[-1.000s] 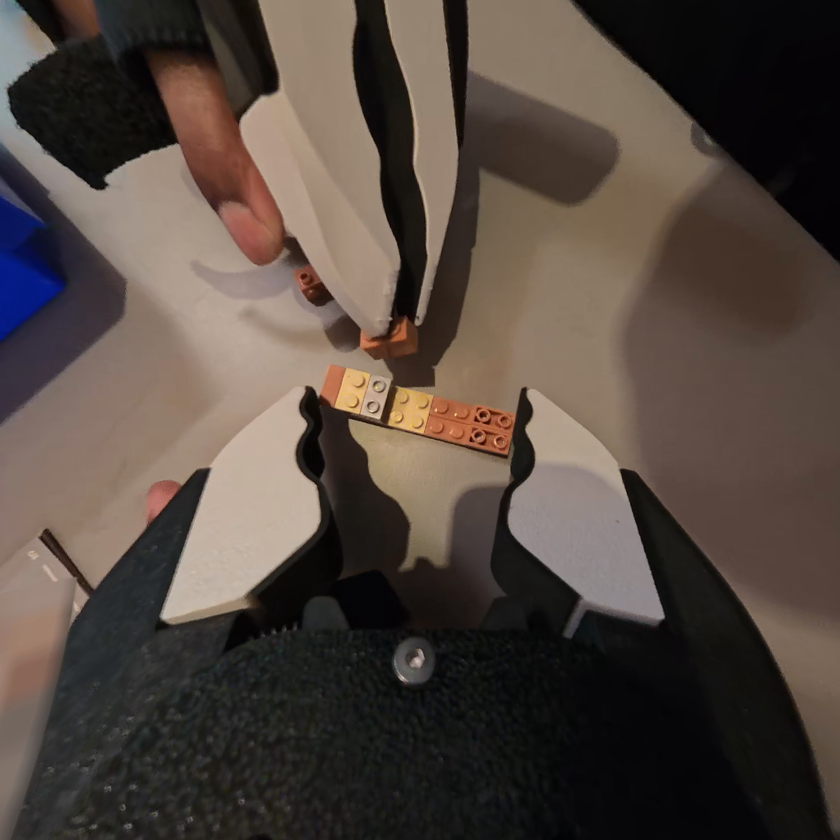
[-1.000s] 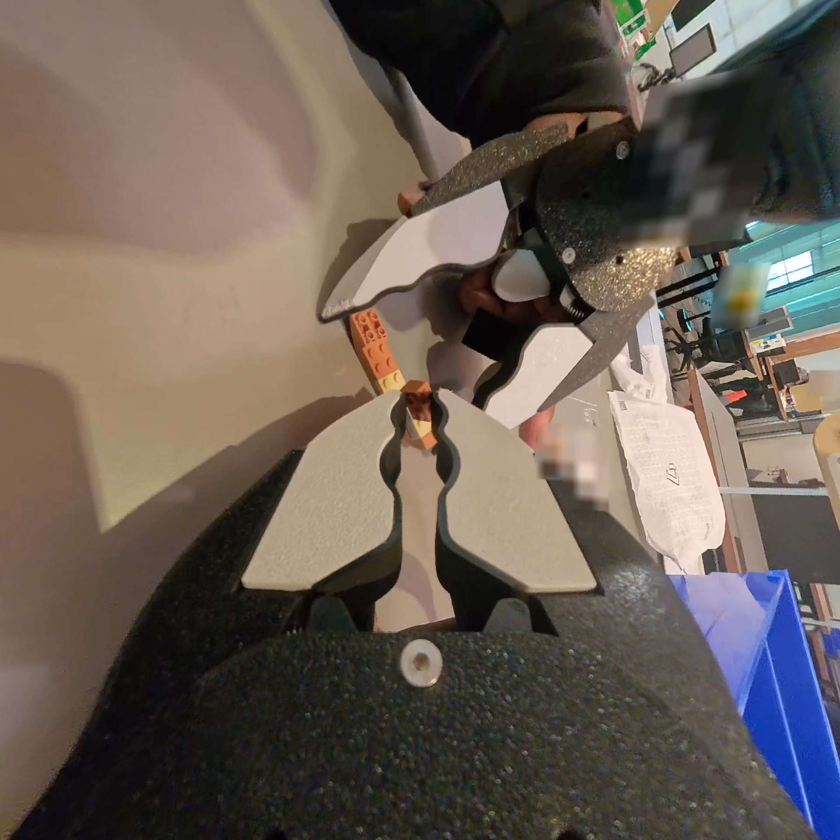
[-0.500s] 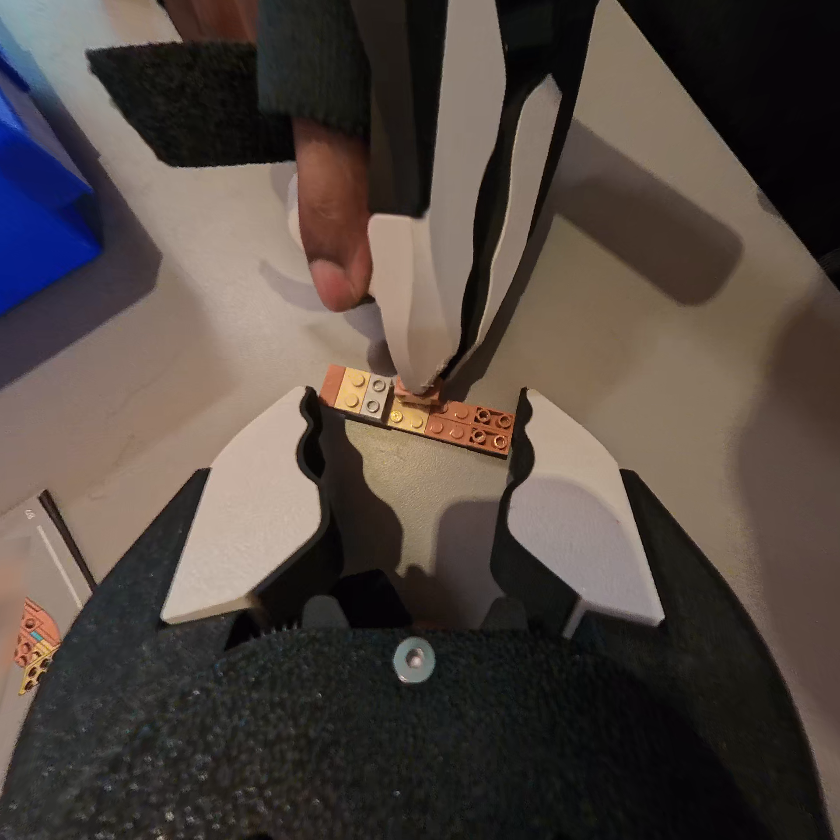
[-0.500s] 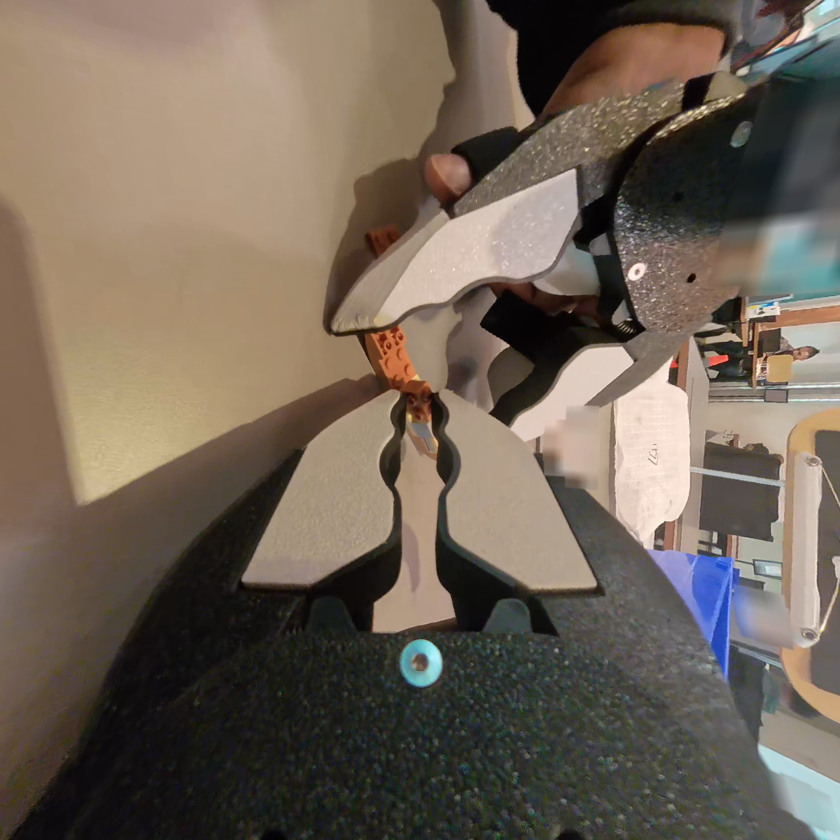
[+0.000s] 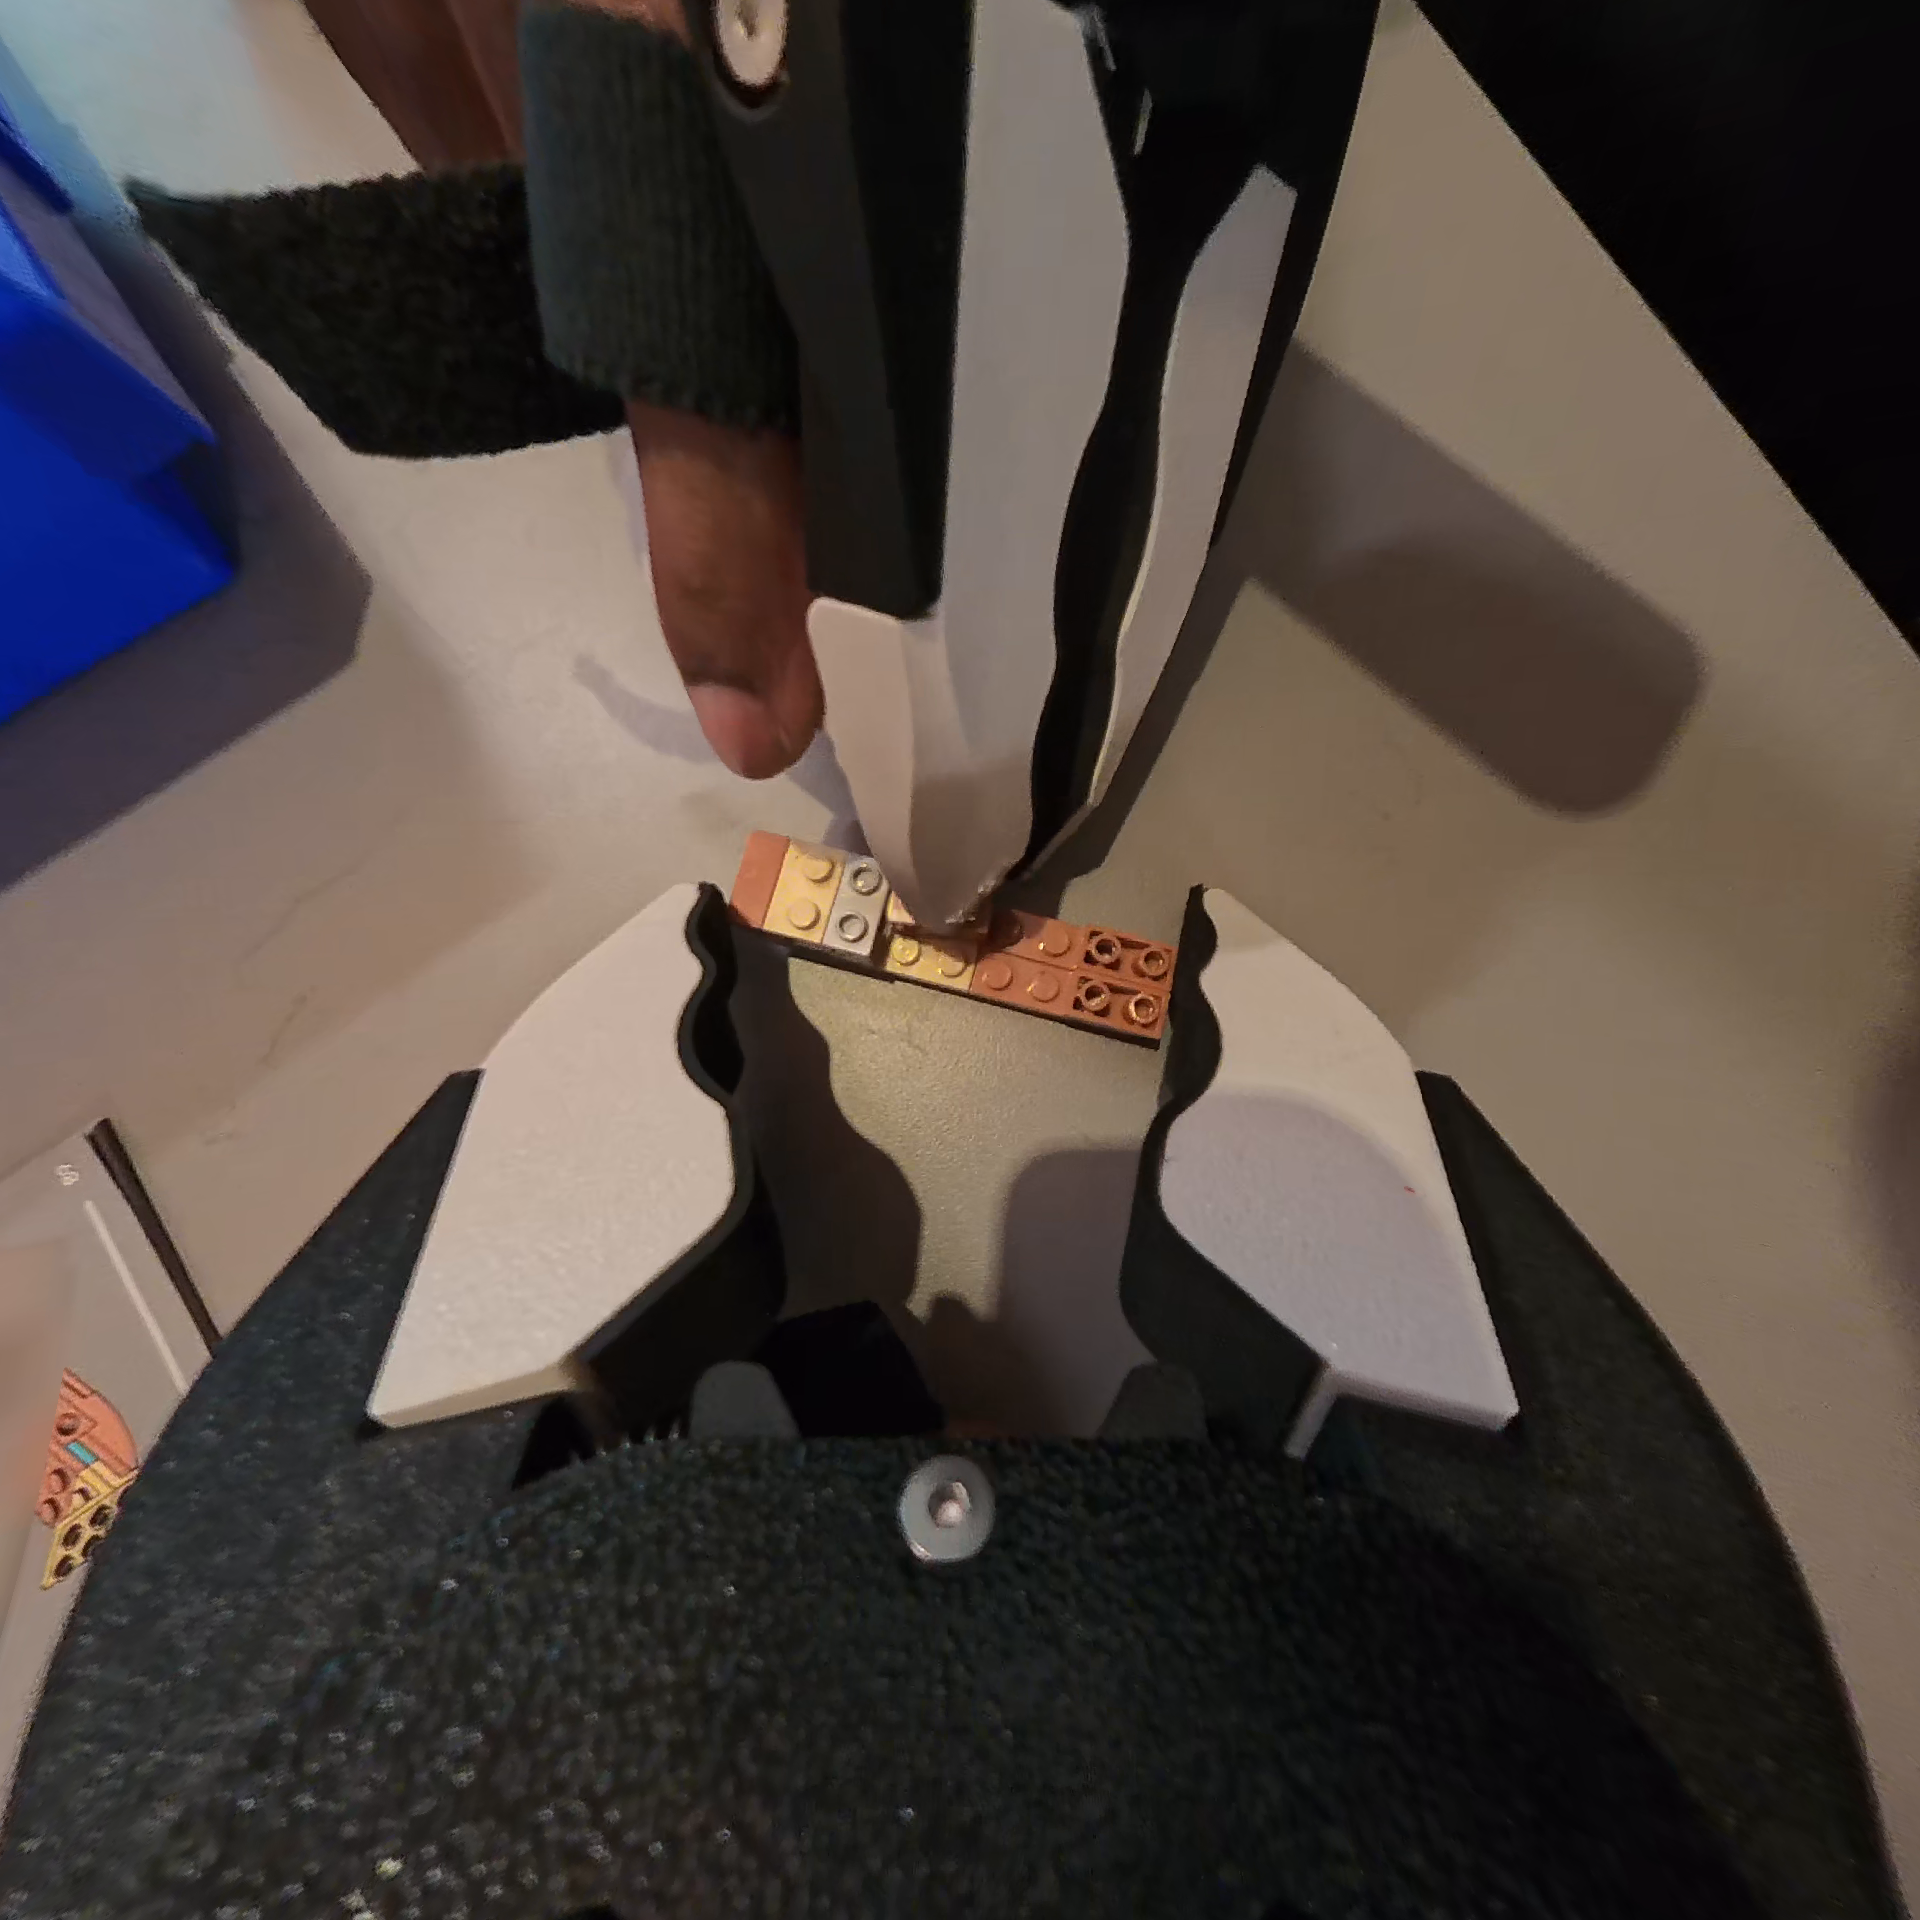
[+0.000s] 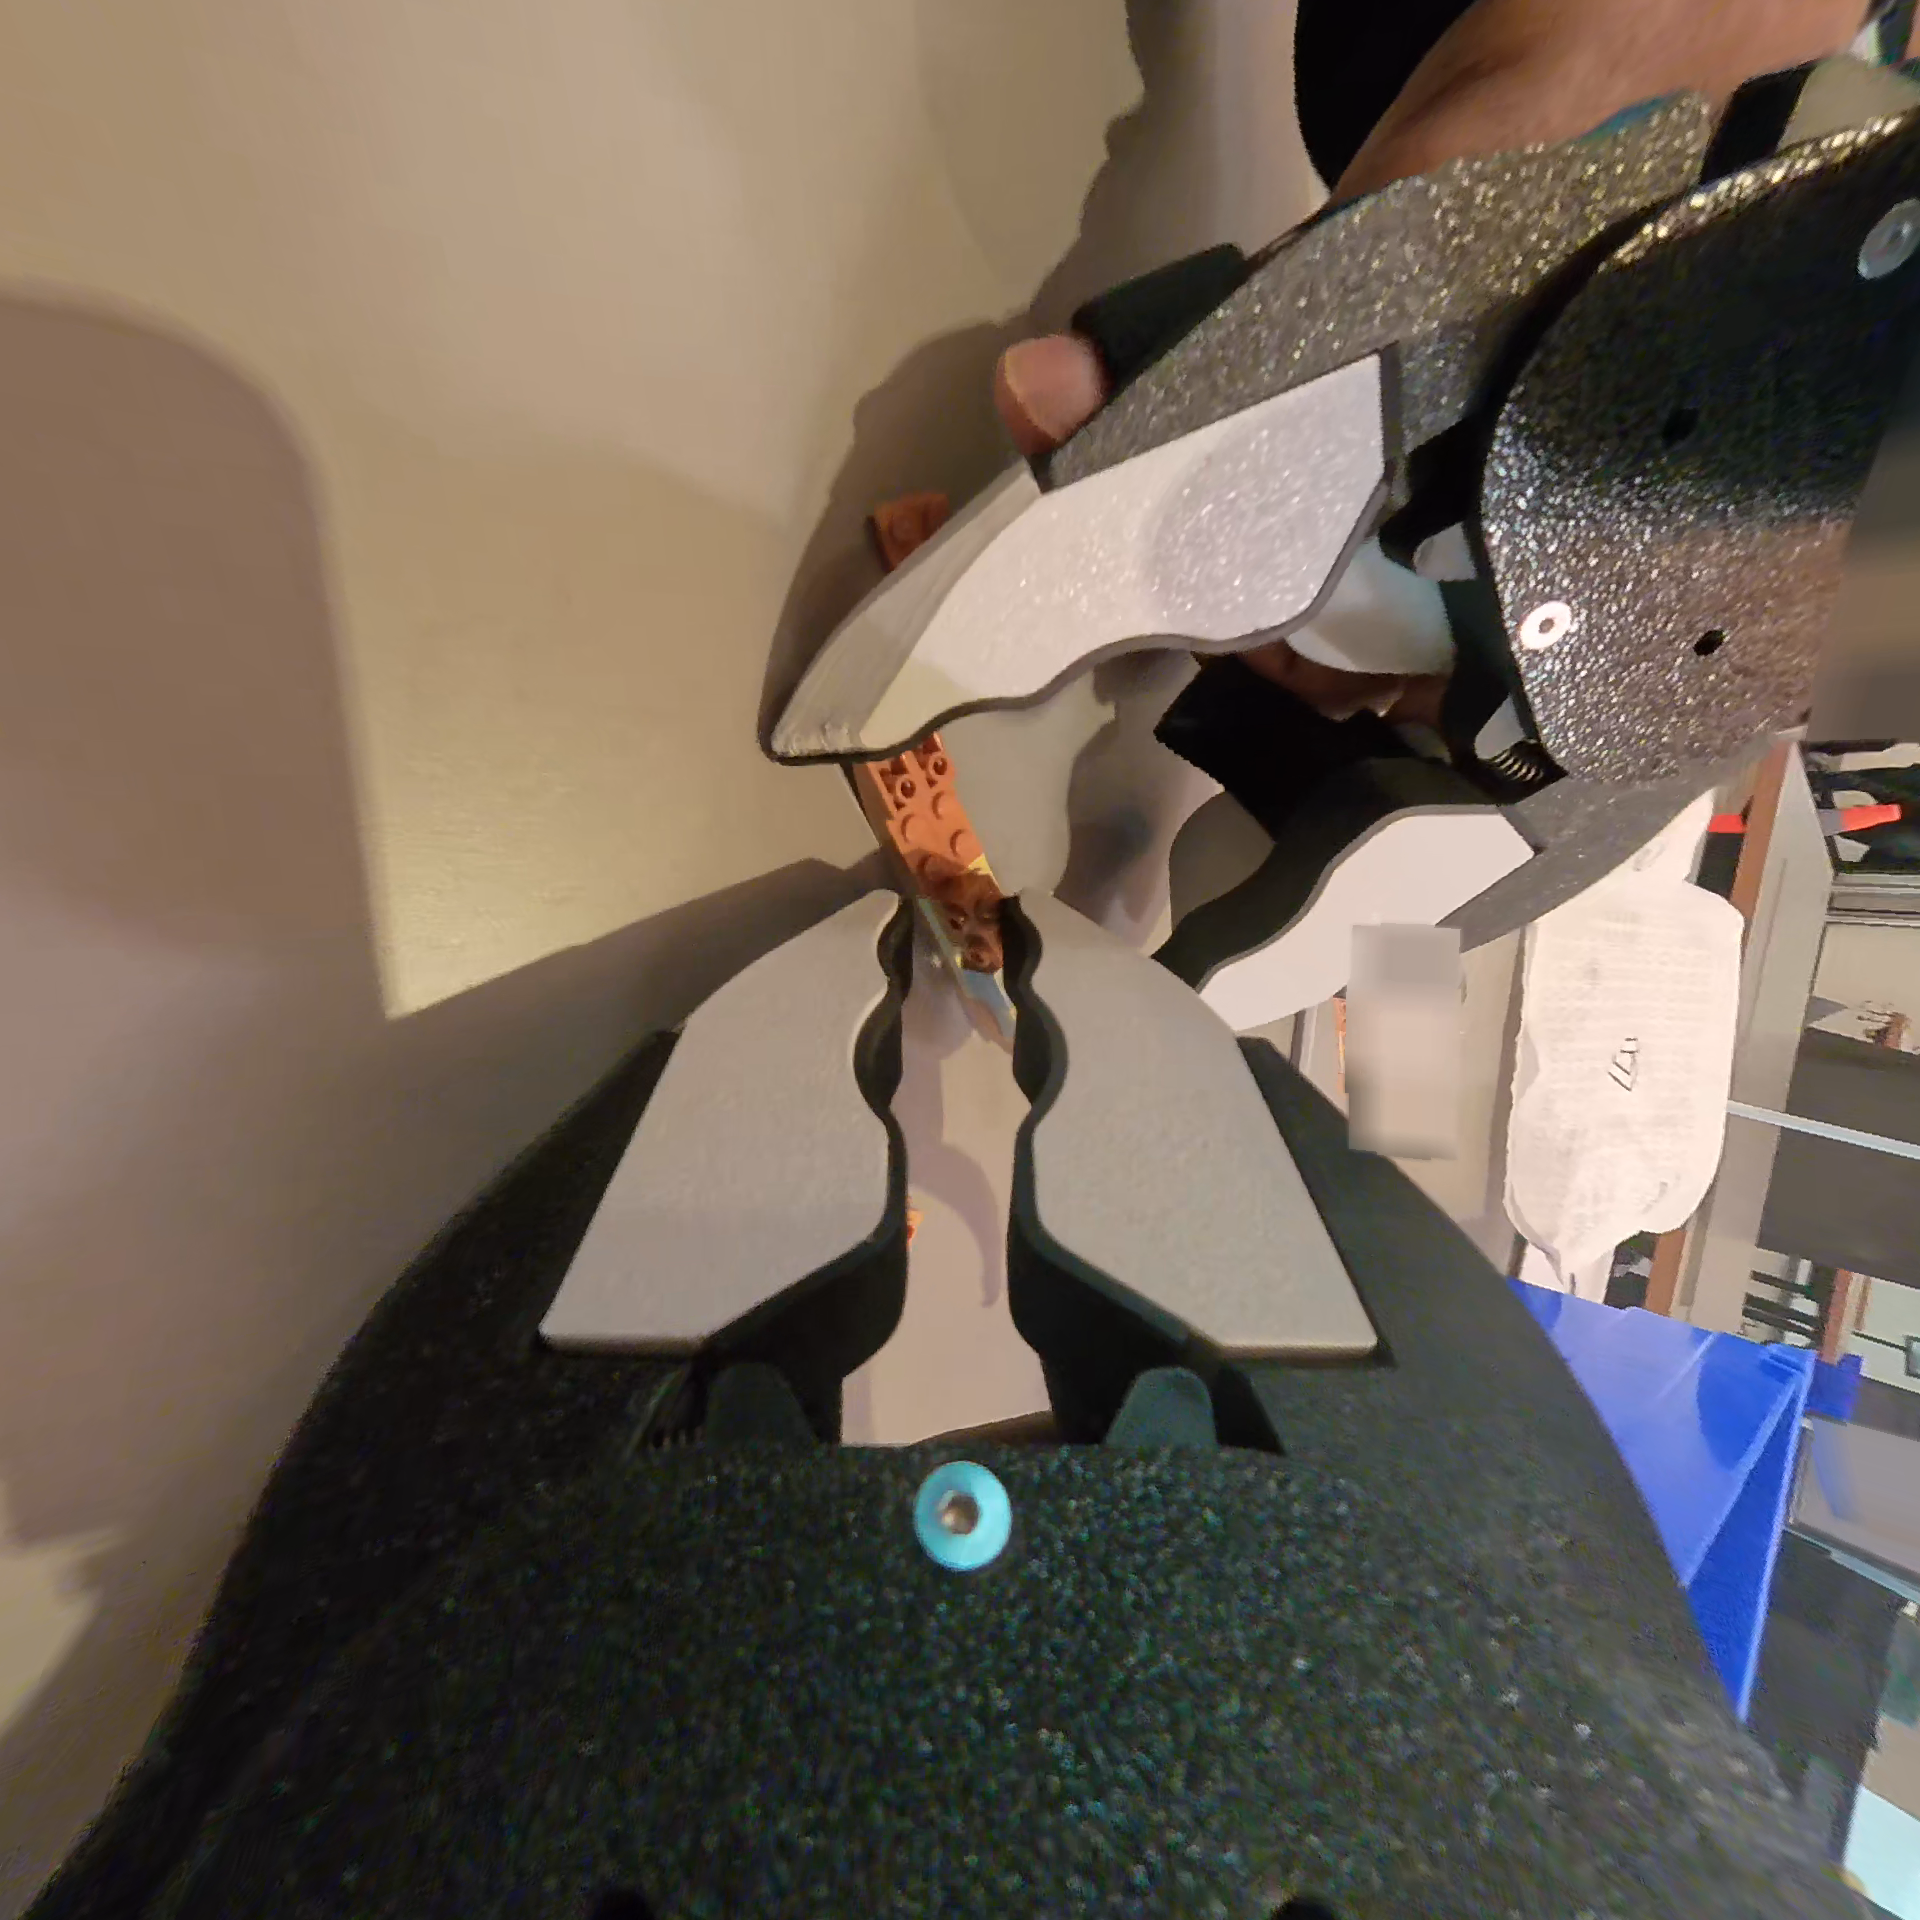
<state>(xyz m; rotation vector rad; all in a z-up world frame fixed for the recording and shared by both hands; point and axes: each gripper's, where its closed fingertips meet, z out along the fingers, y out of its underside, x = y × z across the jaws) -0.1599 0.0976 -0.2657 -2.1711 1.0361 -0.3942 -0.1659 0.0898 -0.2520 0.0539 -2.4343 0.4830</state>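
a second ago the right gripper (image 6: 951, 914) hung just behind the brick strip (image 5: 956, 951) with a small brown brick (image 6: 971, 920) pinched at its tips; it has since come down onto the strip, and its jaws have eased slightly apart. in the right wrist view the small brown brick now sits on top of the strip, between the two fingertips, with a gap showing on the left side, so the pads do not look pressed on it and the tongs count as open. in the left wrist view the same gripper comes down from above, its pale fingers (image 5: 935, 790) ending on the middle of the strip, over the tan part, with a person's thumb (image 5: 743, 644) and dark sleeve (image 5: 655, 229) beside it. the left gripper (image 5: 951, 935) is spread wide, one fingertip just off each end of the strip, not clamping it; whether the tips touch the ends cannot be told. the strip lies flat on the pale table (image 5: 1403, 852), made of brown, tan and grey studded pieces. another small brown piece (image 6: 909, 520) lies on the table beyond the left gripper. a blue bin (image 5: 73, 499) stands off to the left, and a printed sheet (image 5: 73, 1351) lies near the left gripper's body.
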